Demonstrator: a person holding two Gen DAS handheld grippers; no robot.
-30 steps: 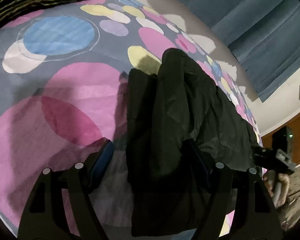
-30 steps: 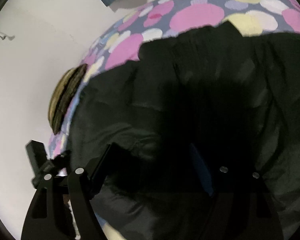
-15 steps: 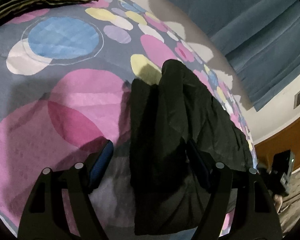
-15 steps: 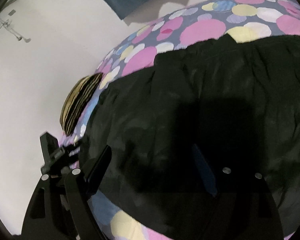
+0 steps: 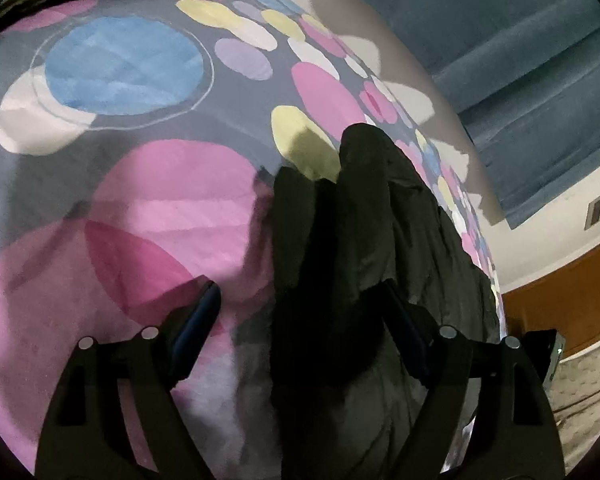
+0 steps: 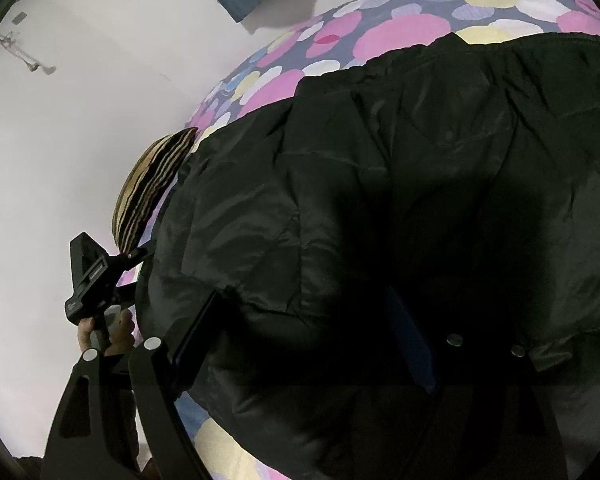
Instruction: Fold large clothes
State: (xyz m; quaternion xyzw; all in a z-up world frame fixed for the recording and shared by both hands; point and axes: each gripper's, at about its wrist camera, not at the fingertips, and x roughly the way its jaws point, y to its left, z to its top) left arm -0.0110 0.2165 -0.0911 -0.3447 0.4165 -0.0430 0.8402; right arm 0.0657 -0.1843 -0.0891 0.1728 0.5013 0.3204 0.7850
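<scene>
On the spotted bedspread (image 5: 148,208) the black padded jacket (image 6: 400,208) is lying, its near hem bunched between both tools. Left gripper (image 5: 300,320) is hovering with jaws wide, having just been opening, cloth between them but unpinched. Right gripper (image 6: 312,328) is standing wide too, just opened, over the jacket (striped cushion (image 6: 148,188) beyond it). Looks like a fold being released; next comes a fresh grasp on an edge.

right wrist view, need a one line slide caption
Open right tongs poised over a black padded jacket spread on a circle-patterned bedspread, striped pillow behind.
</scene>
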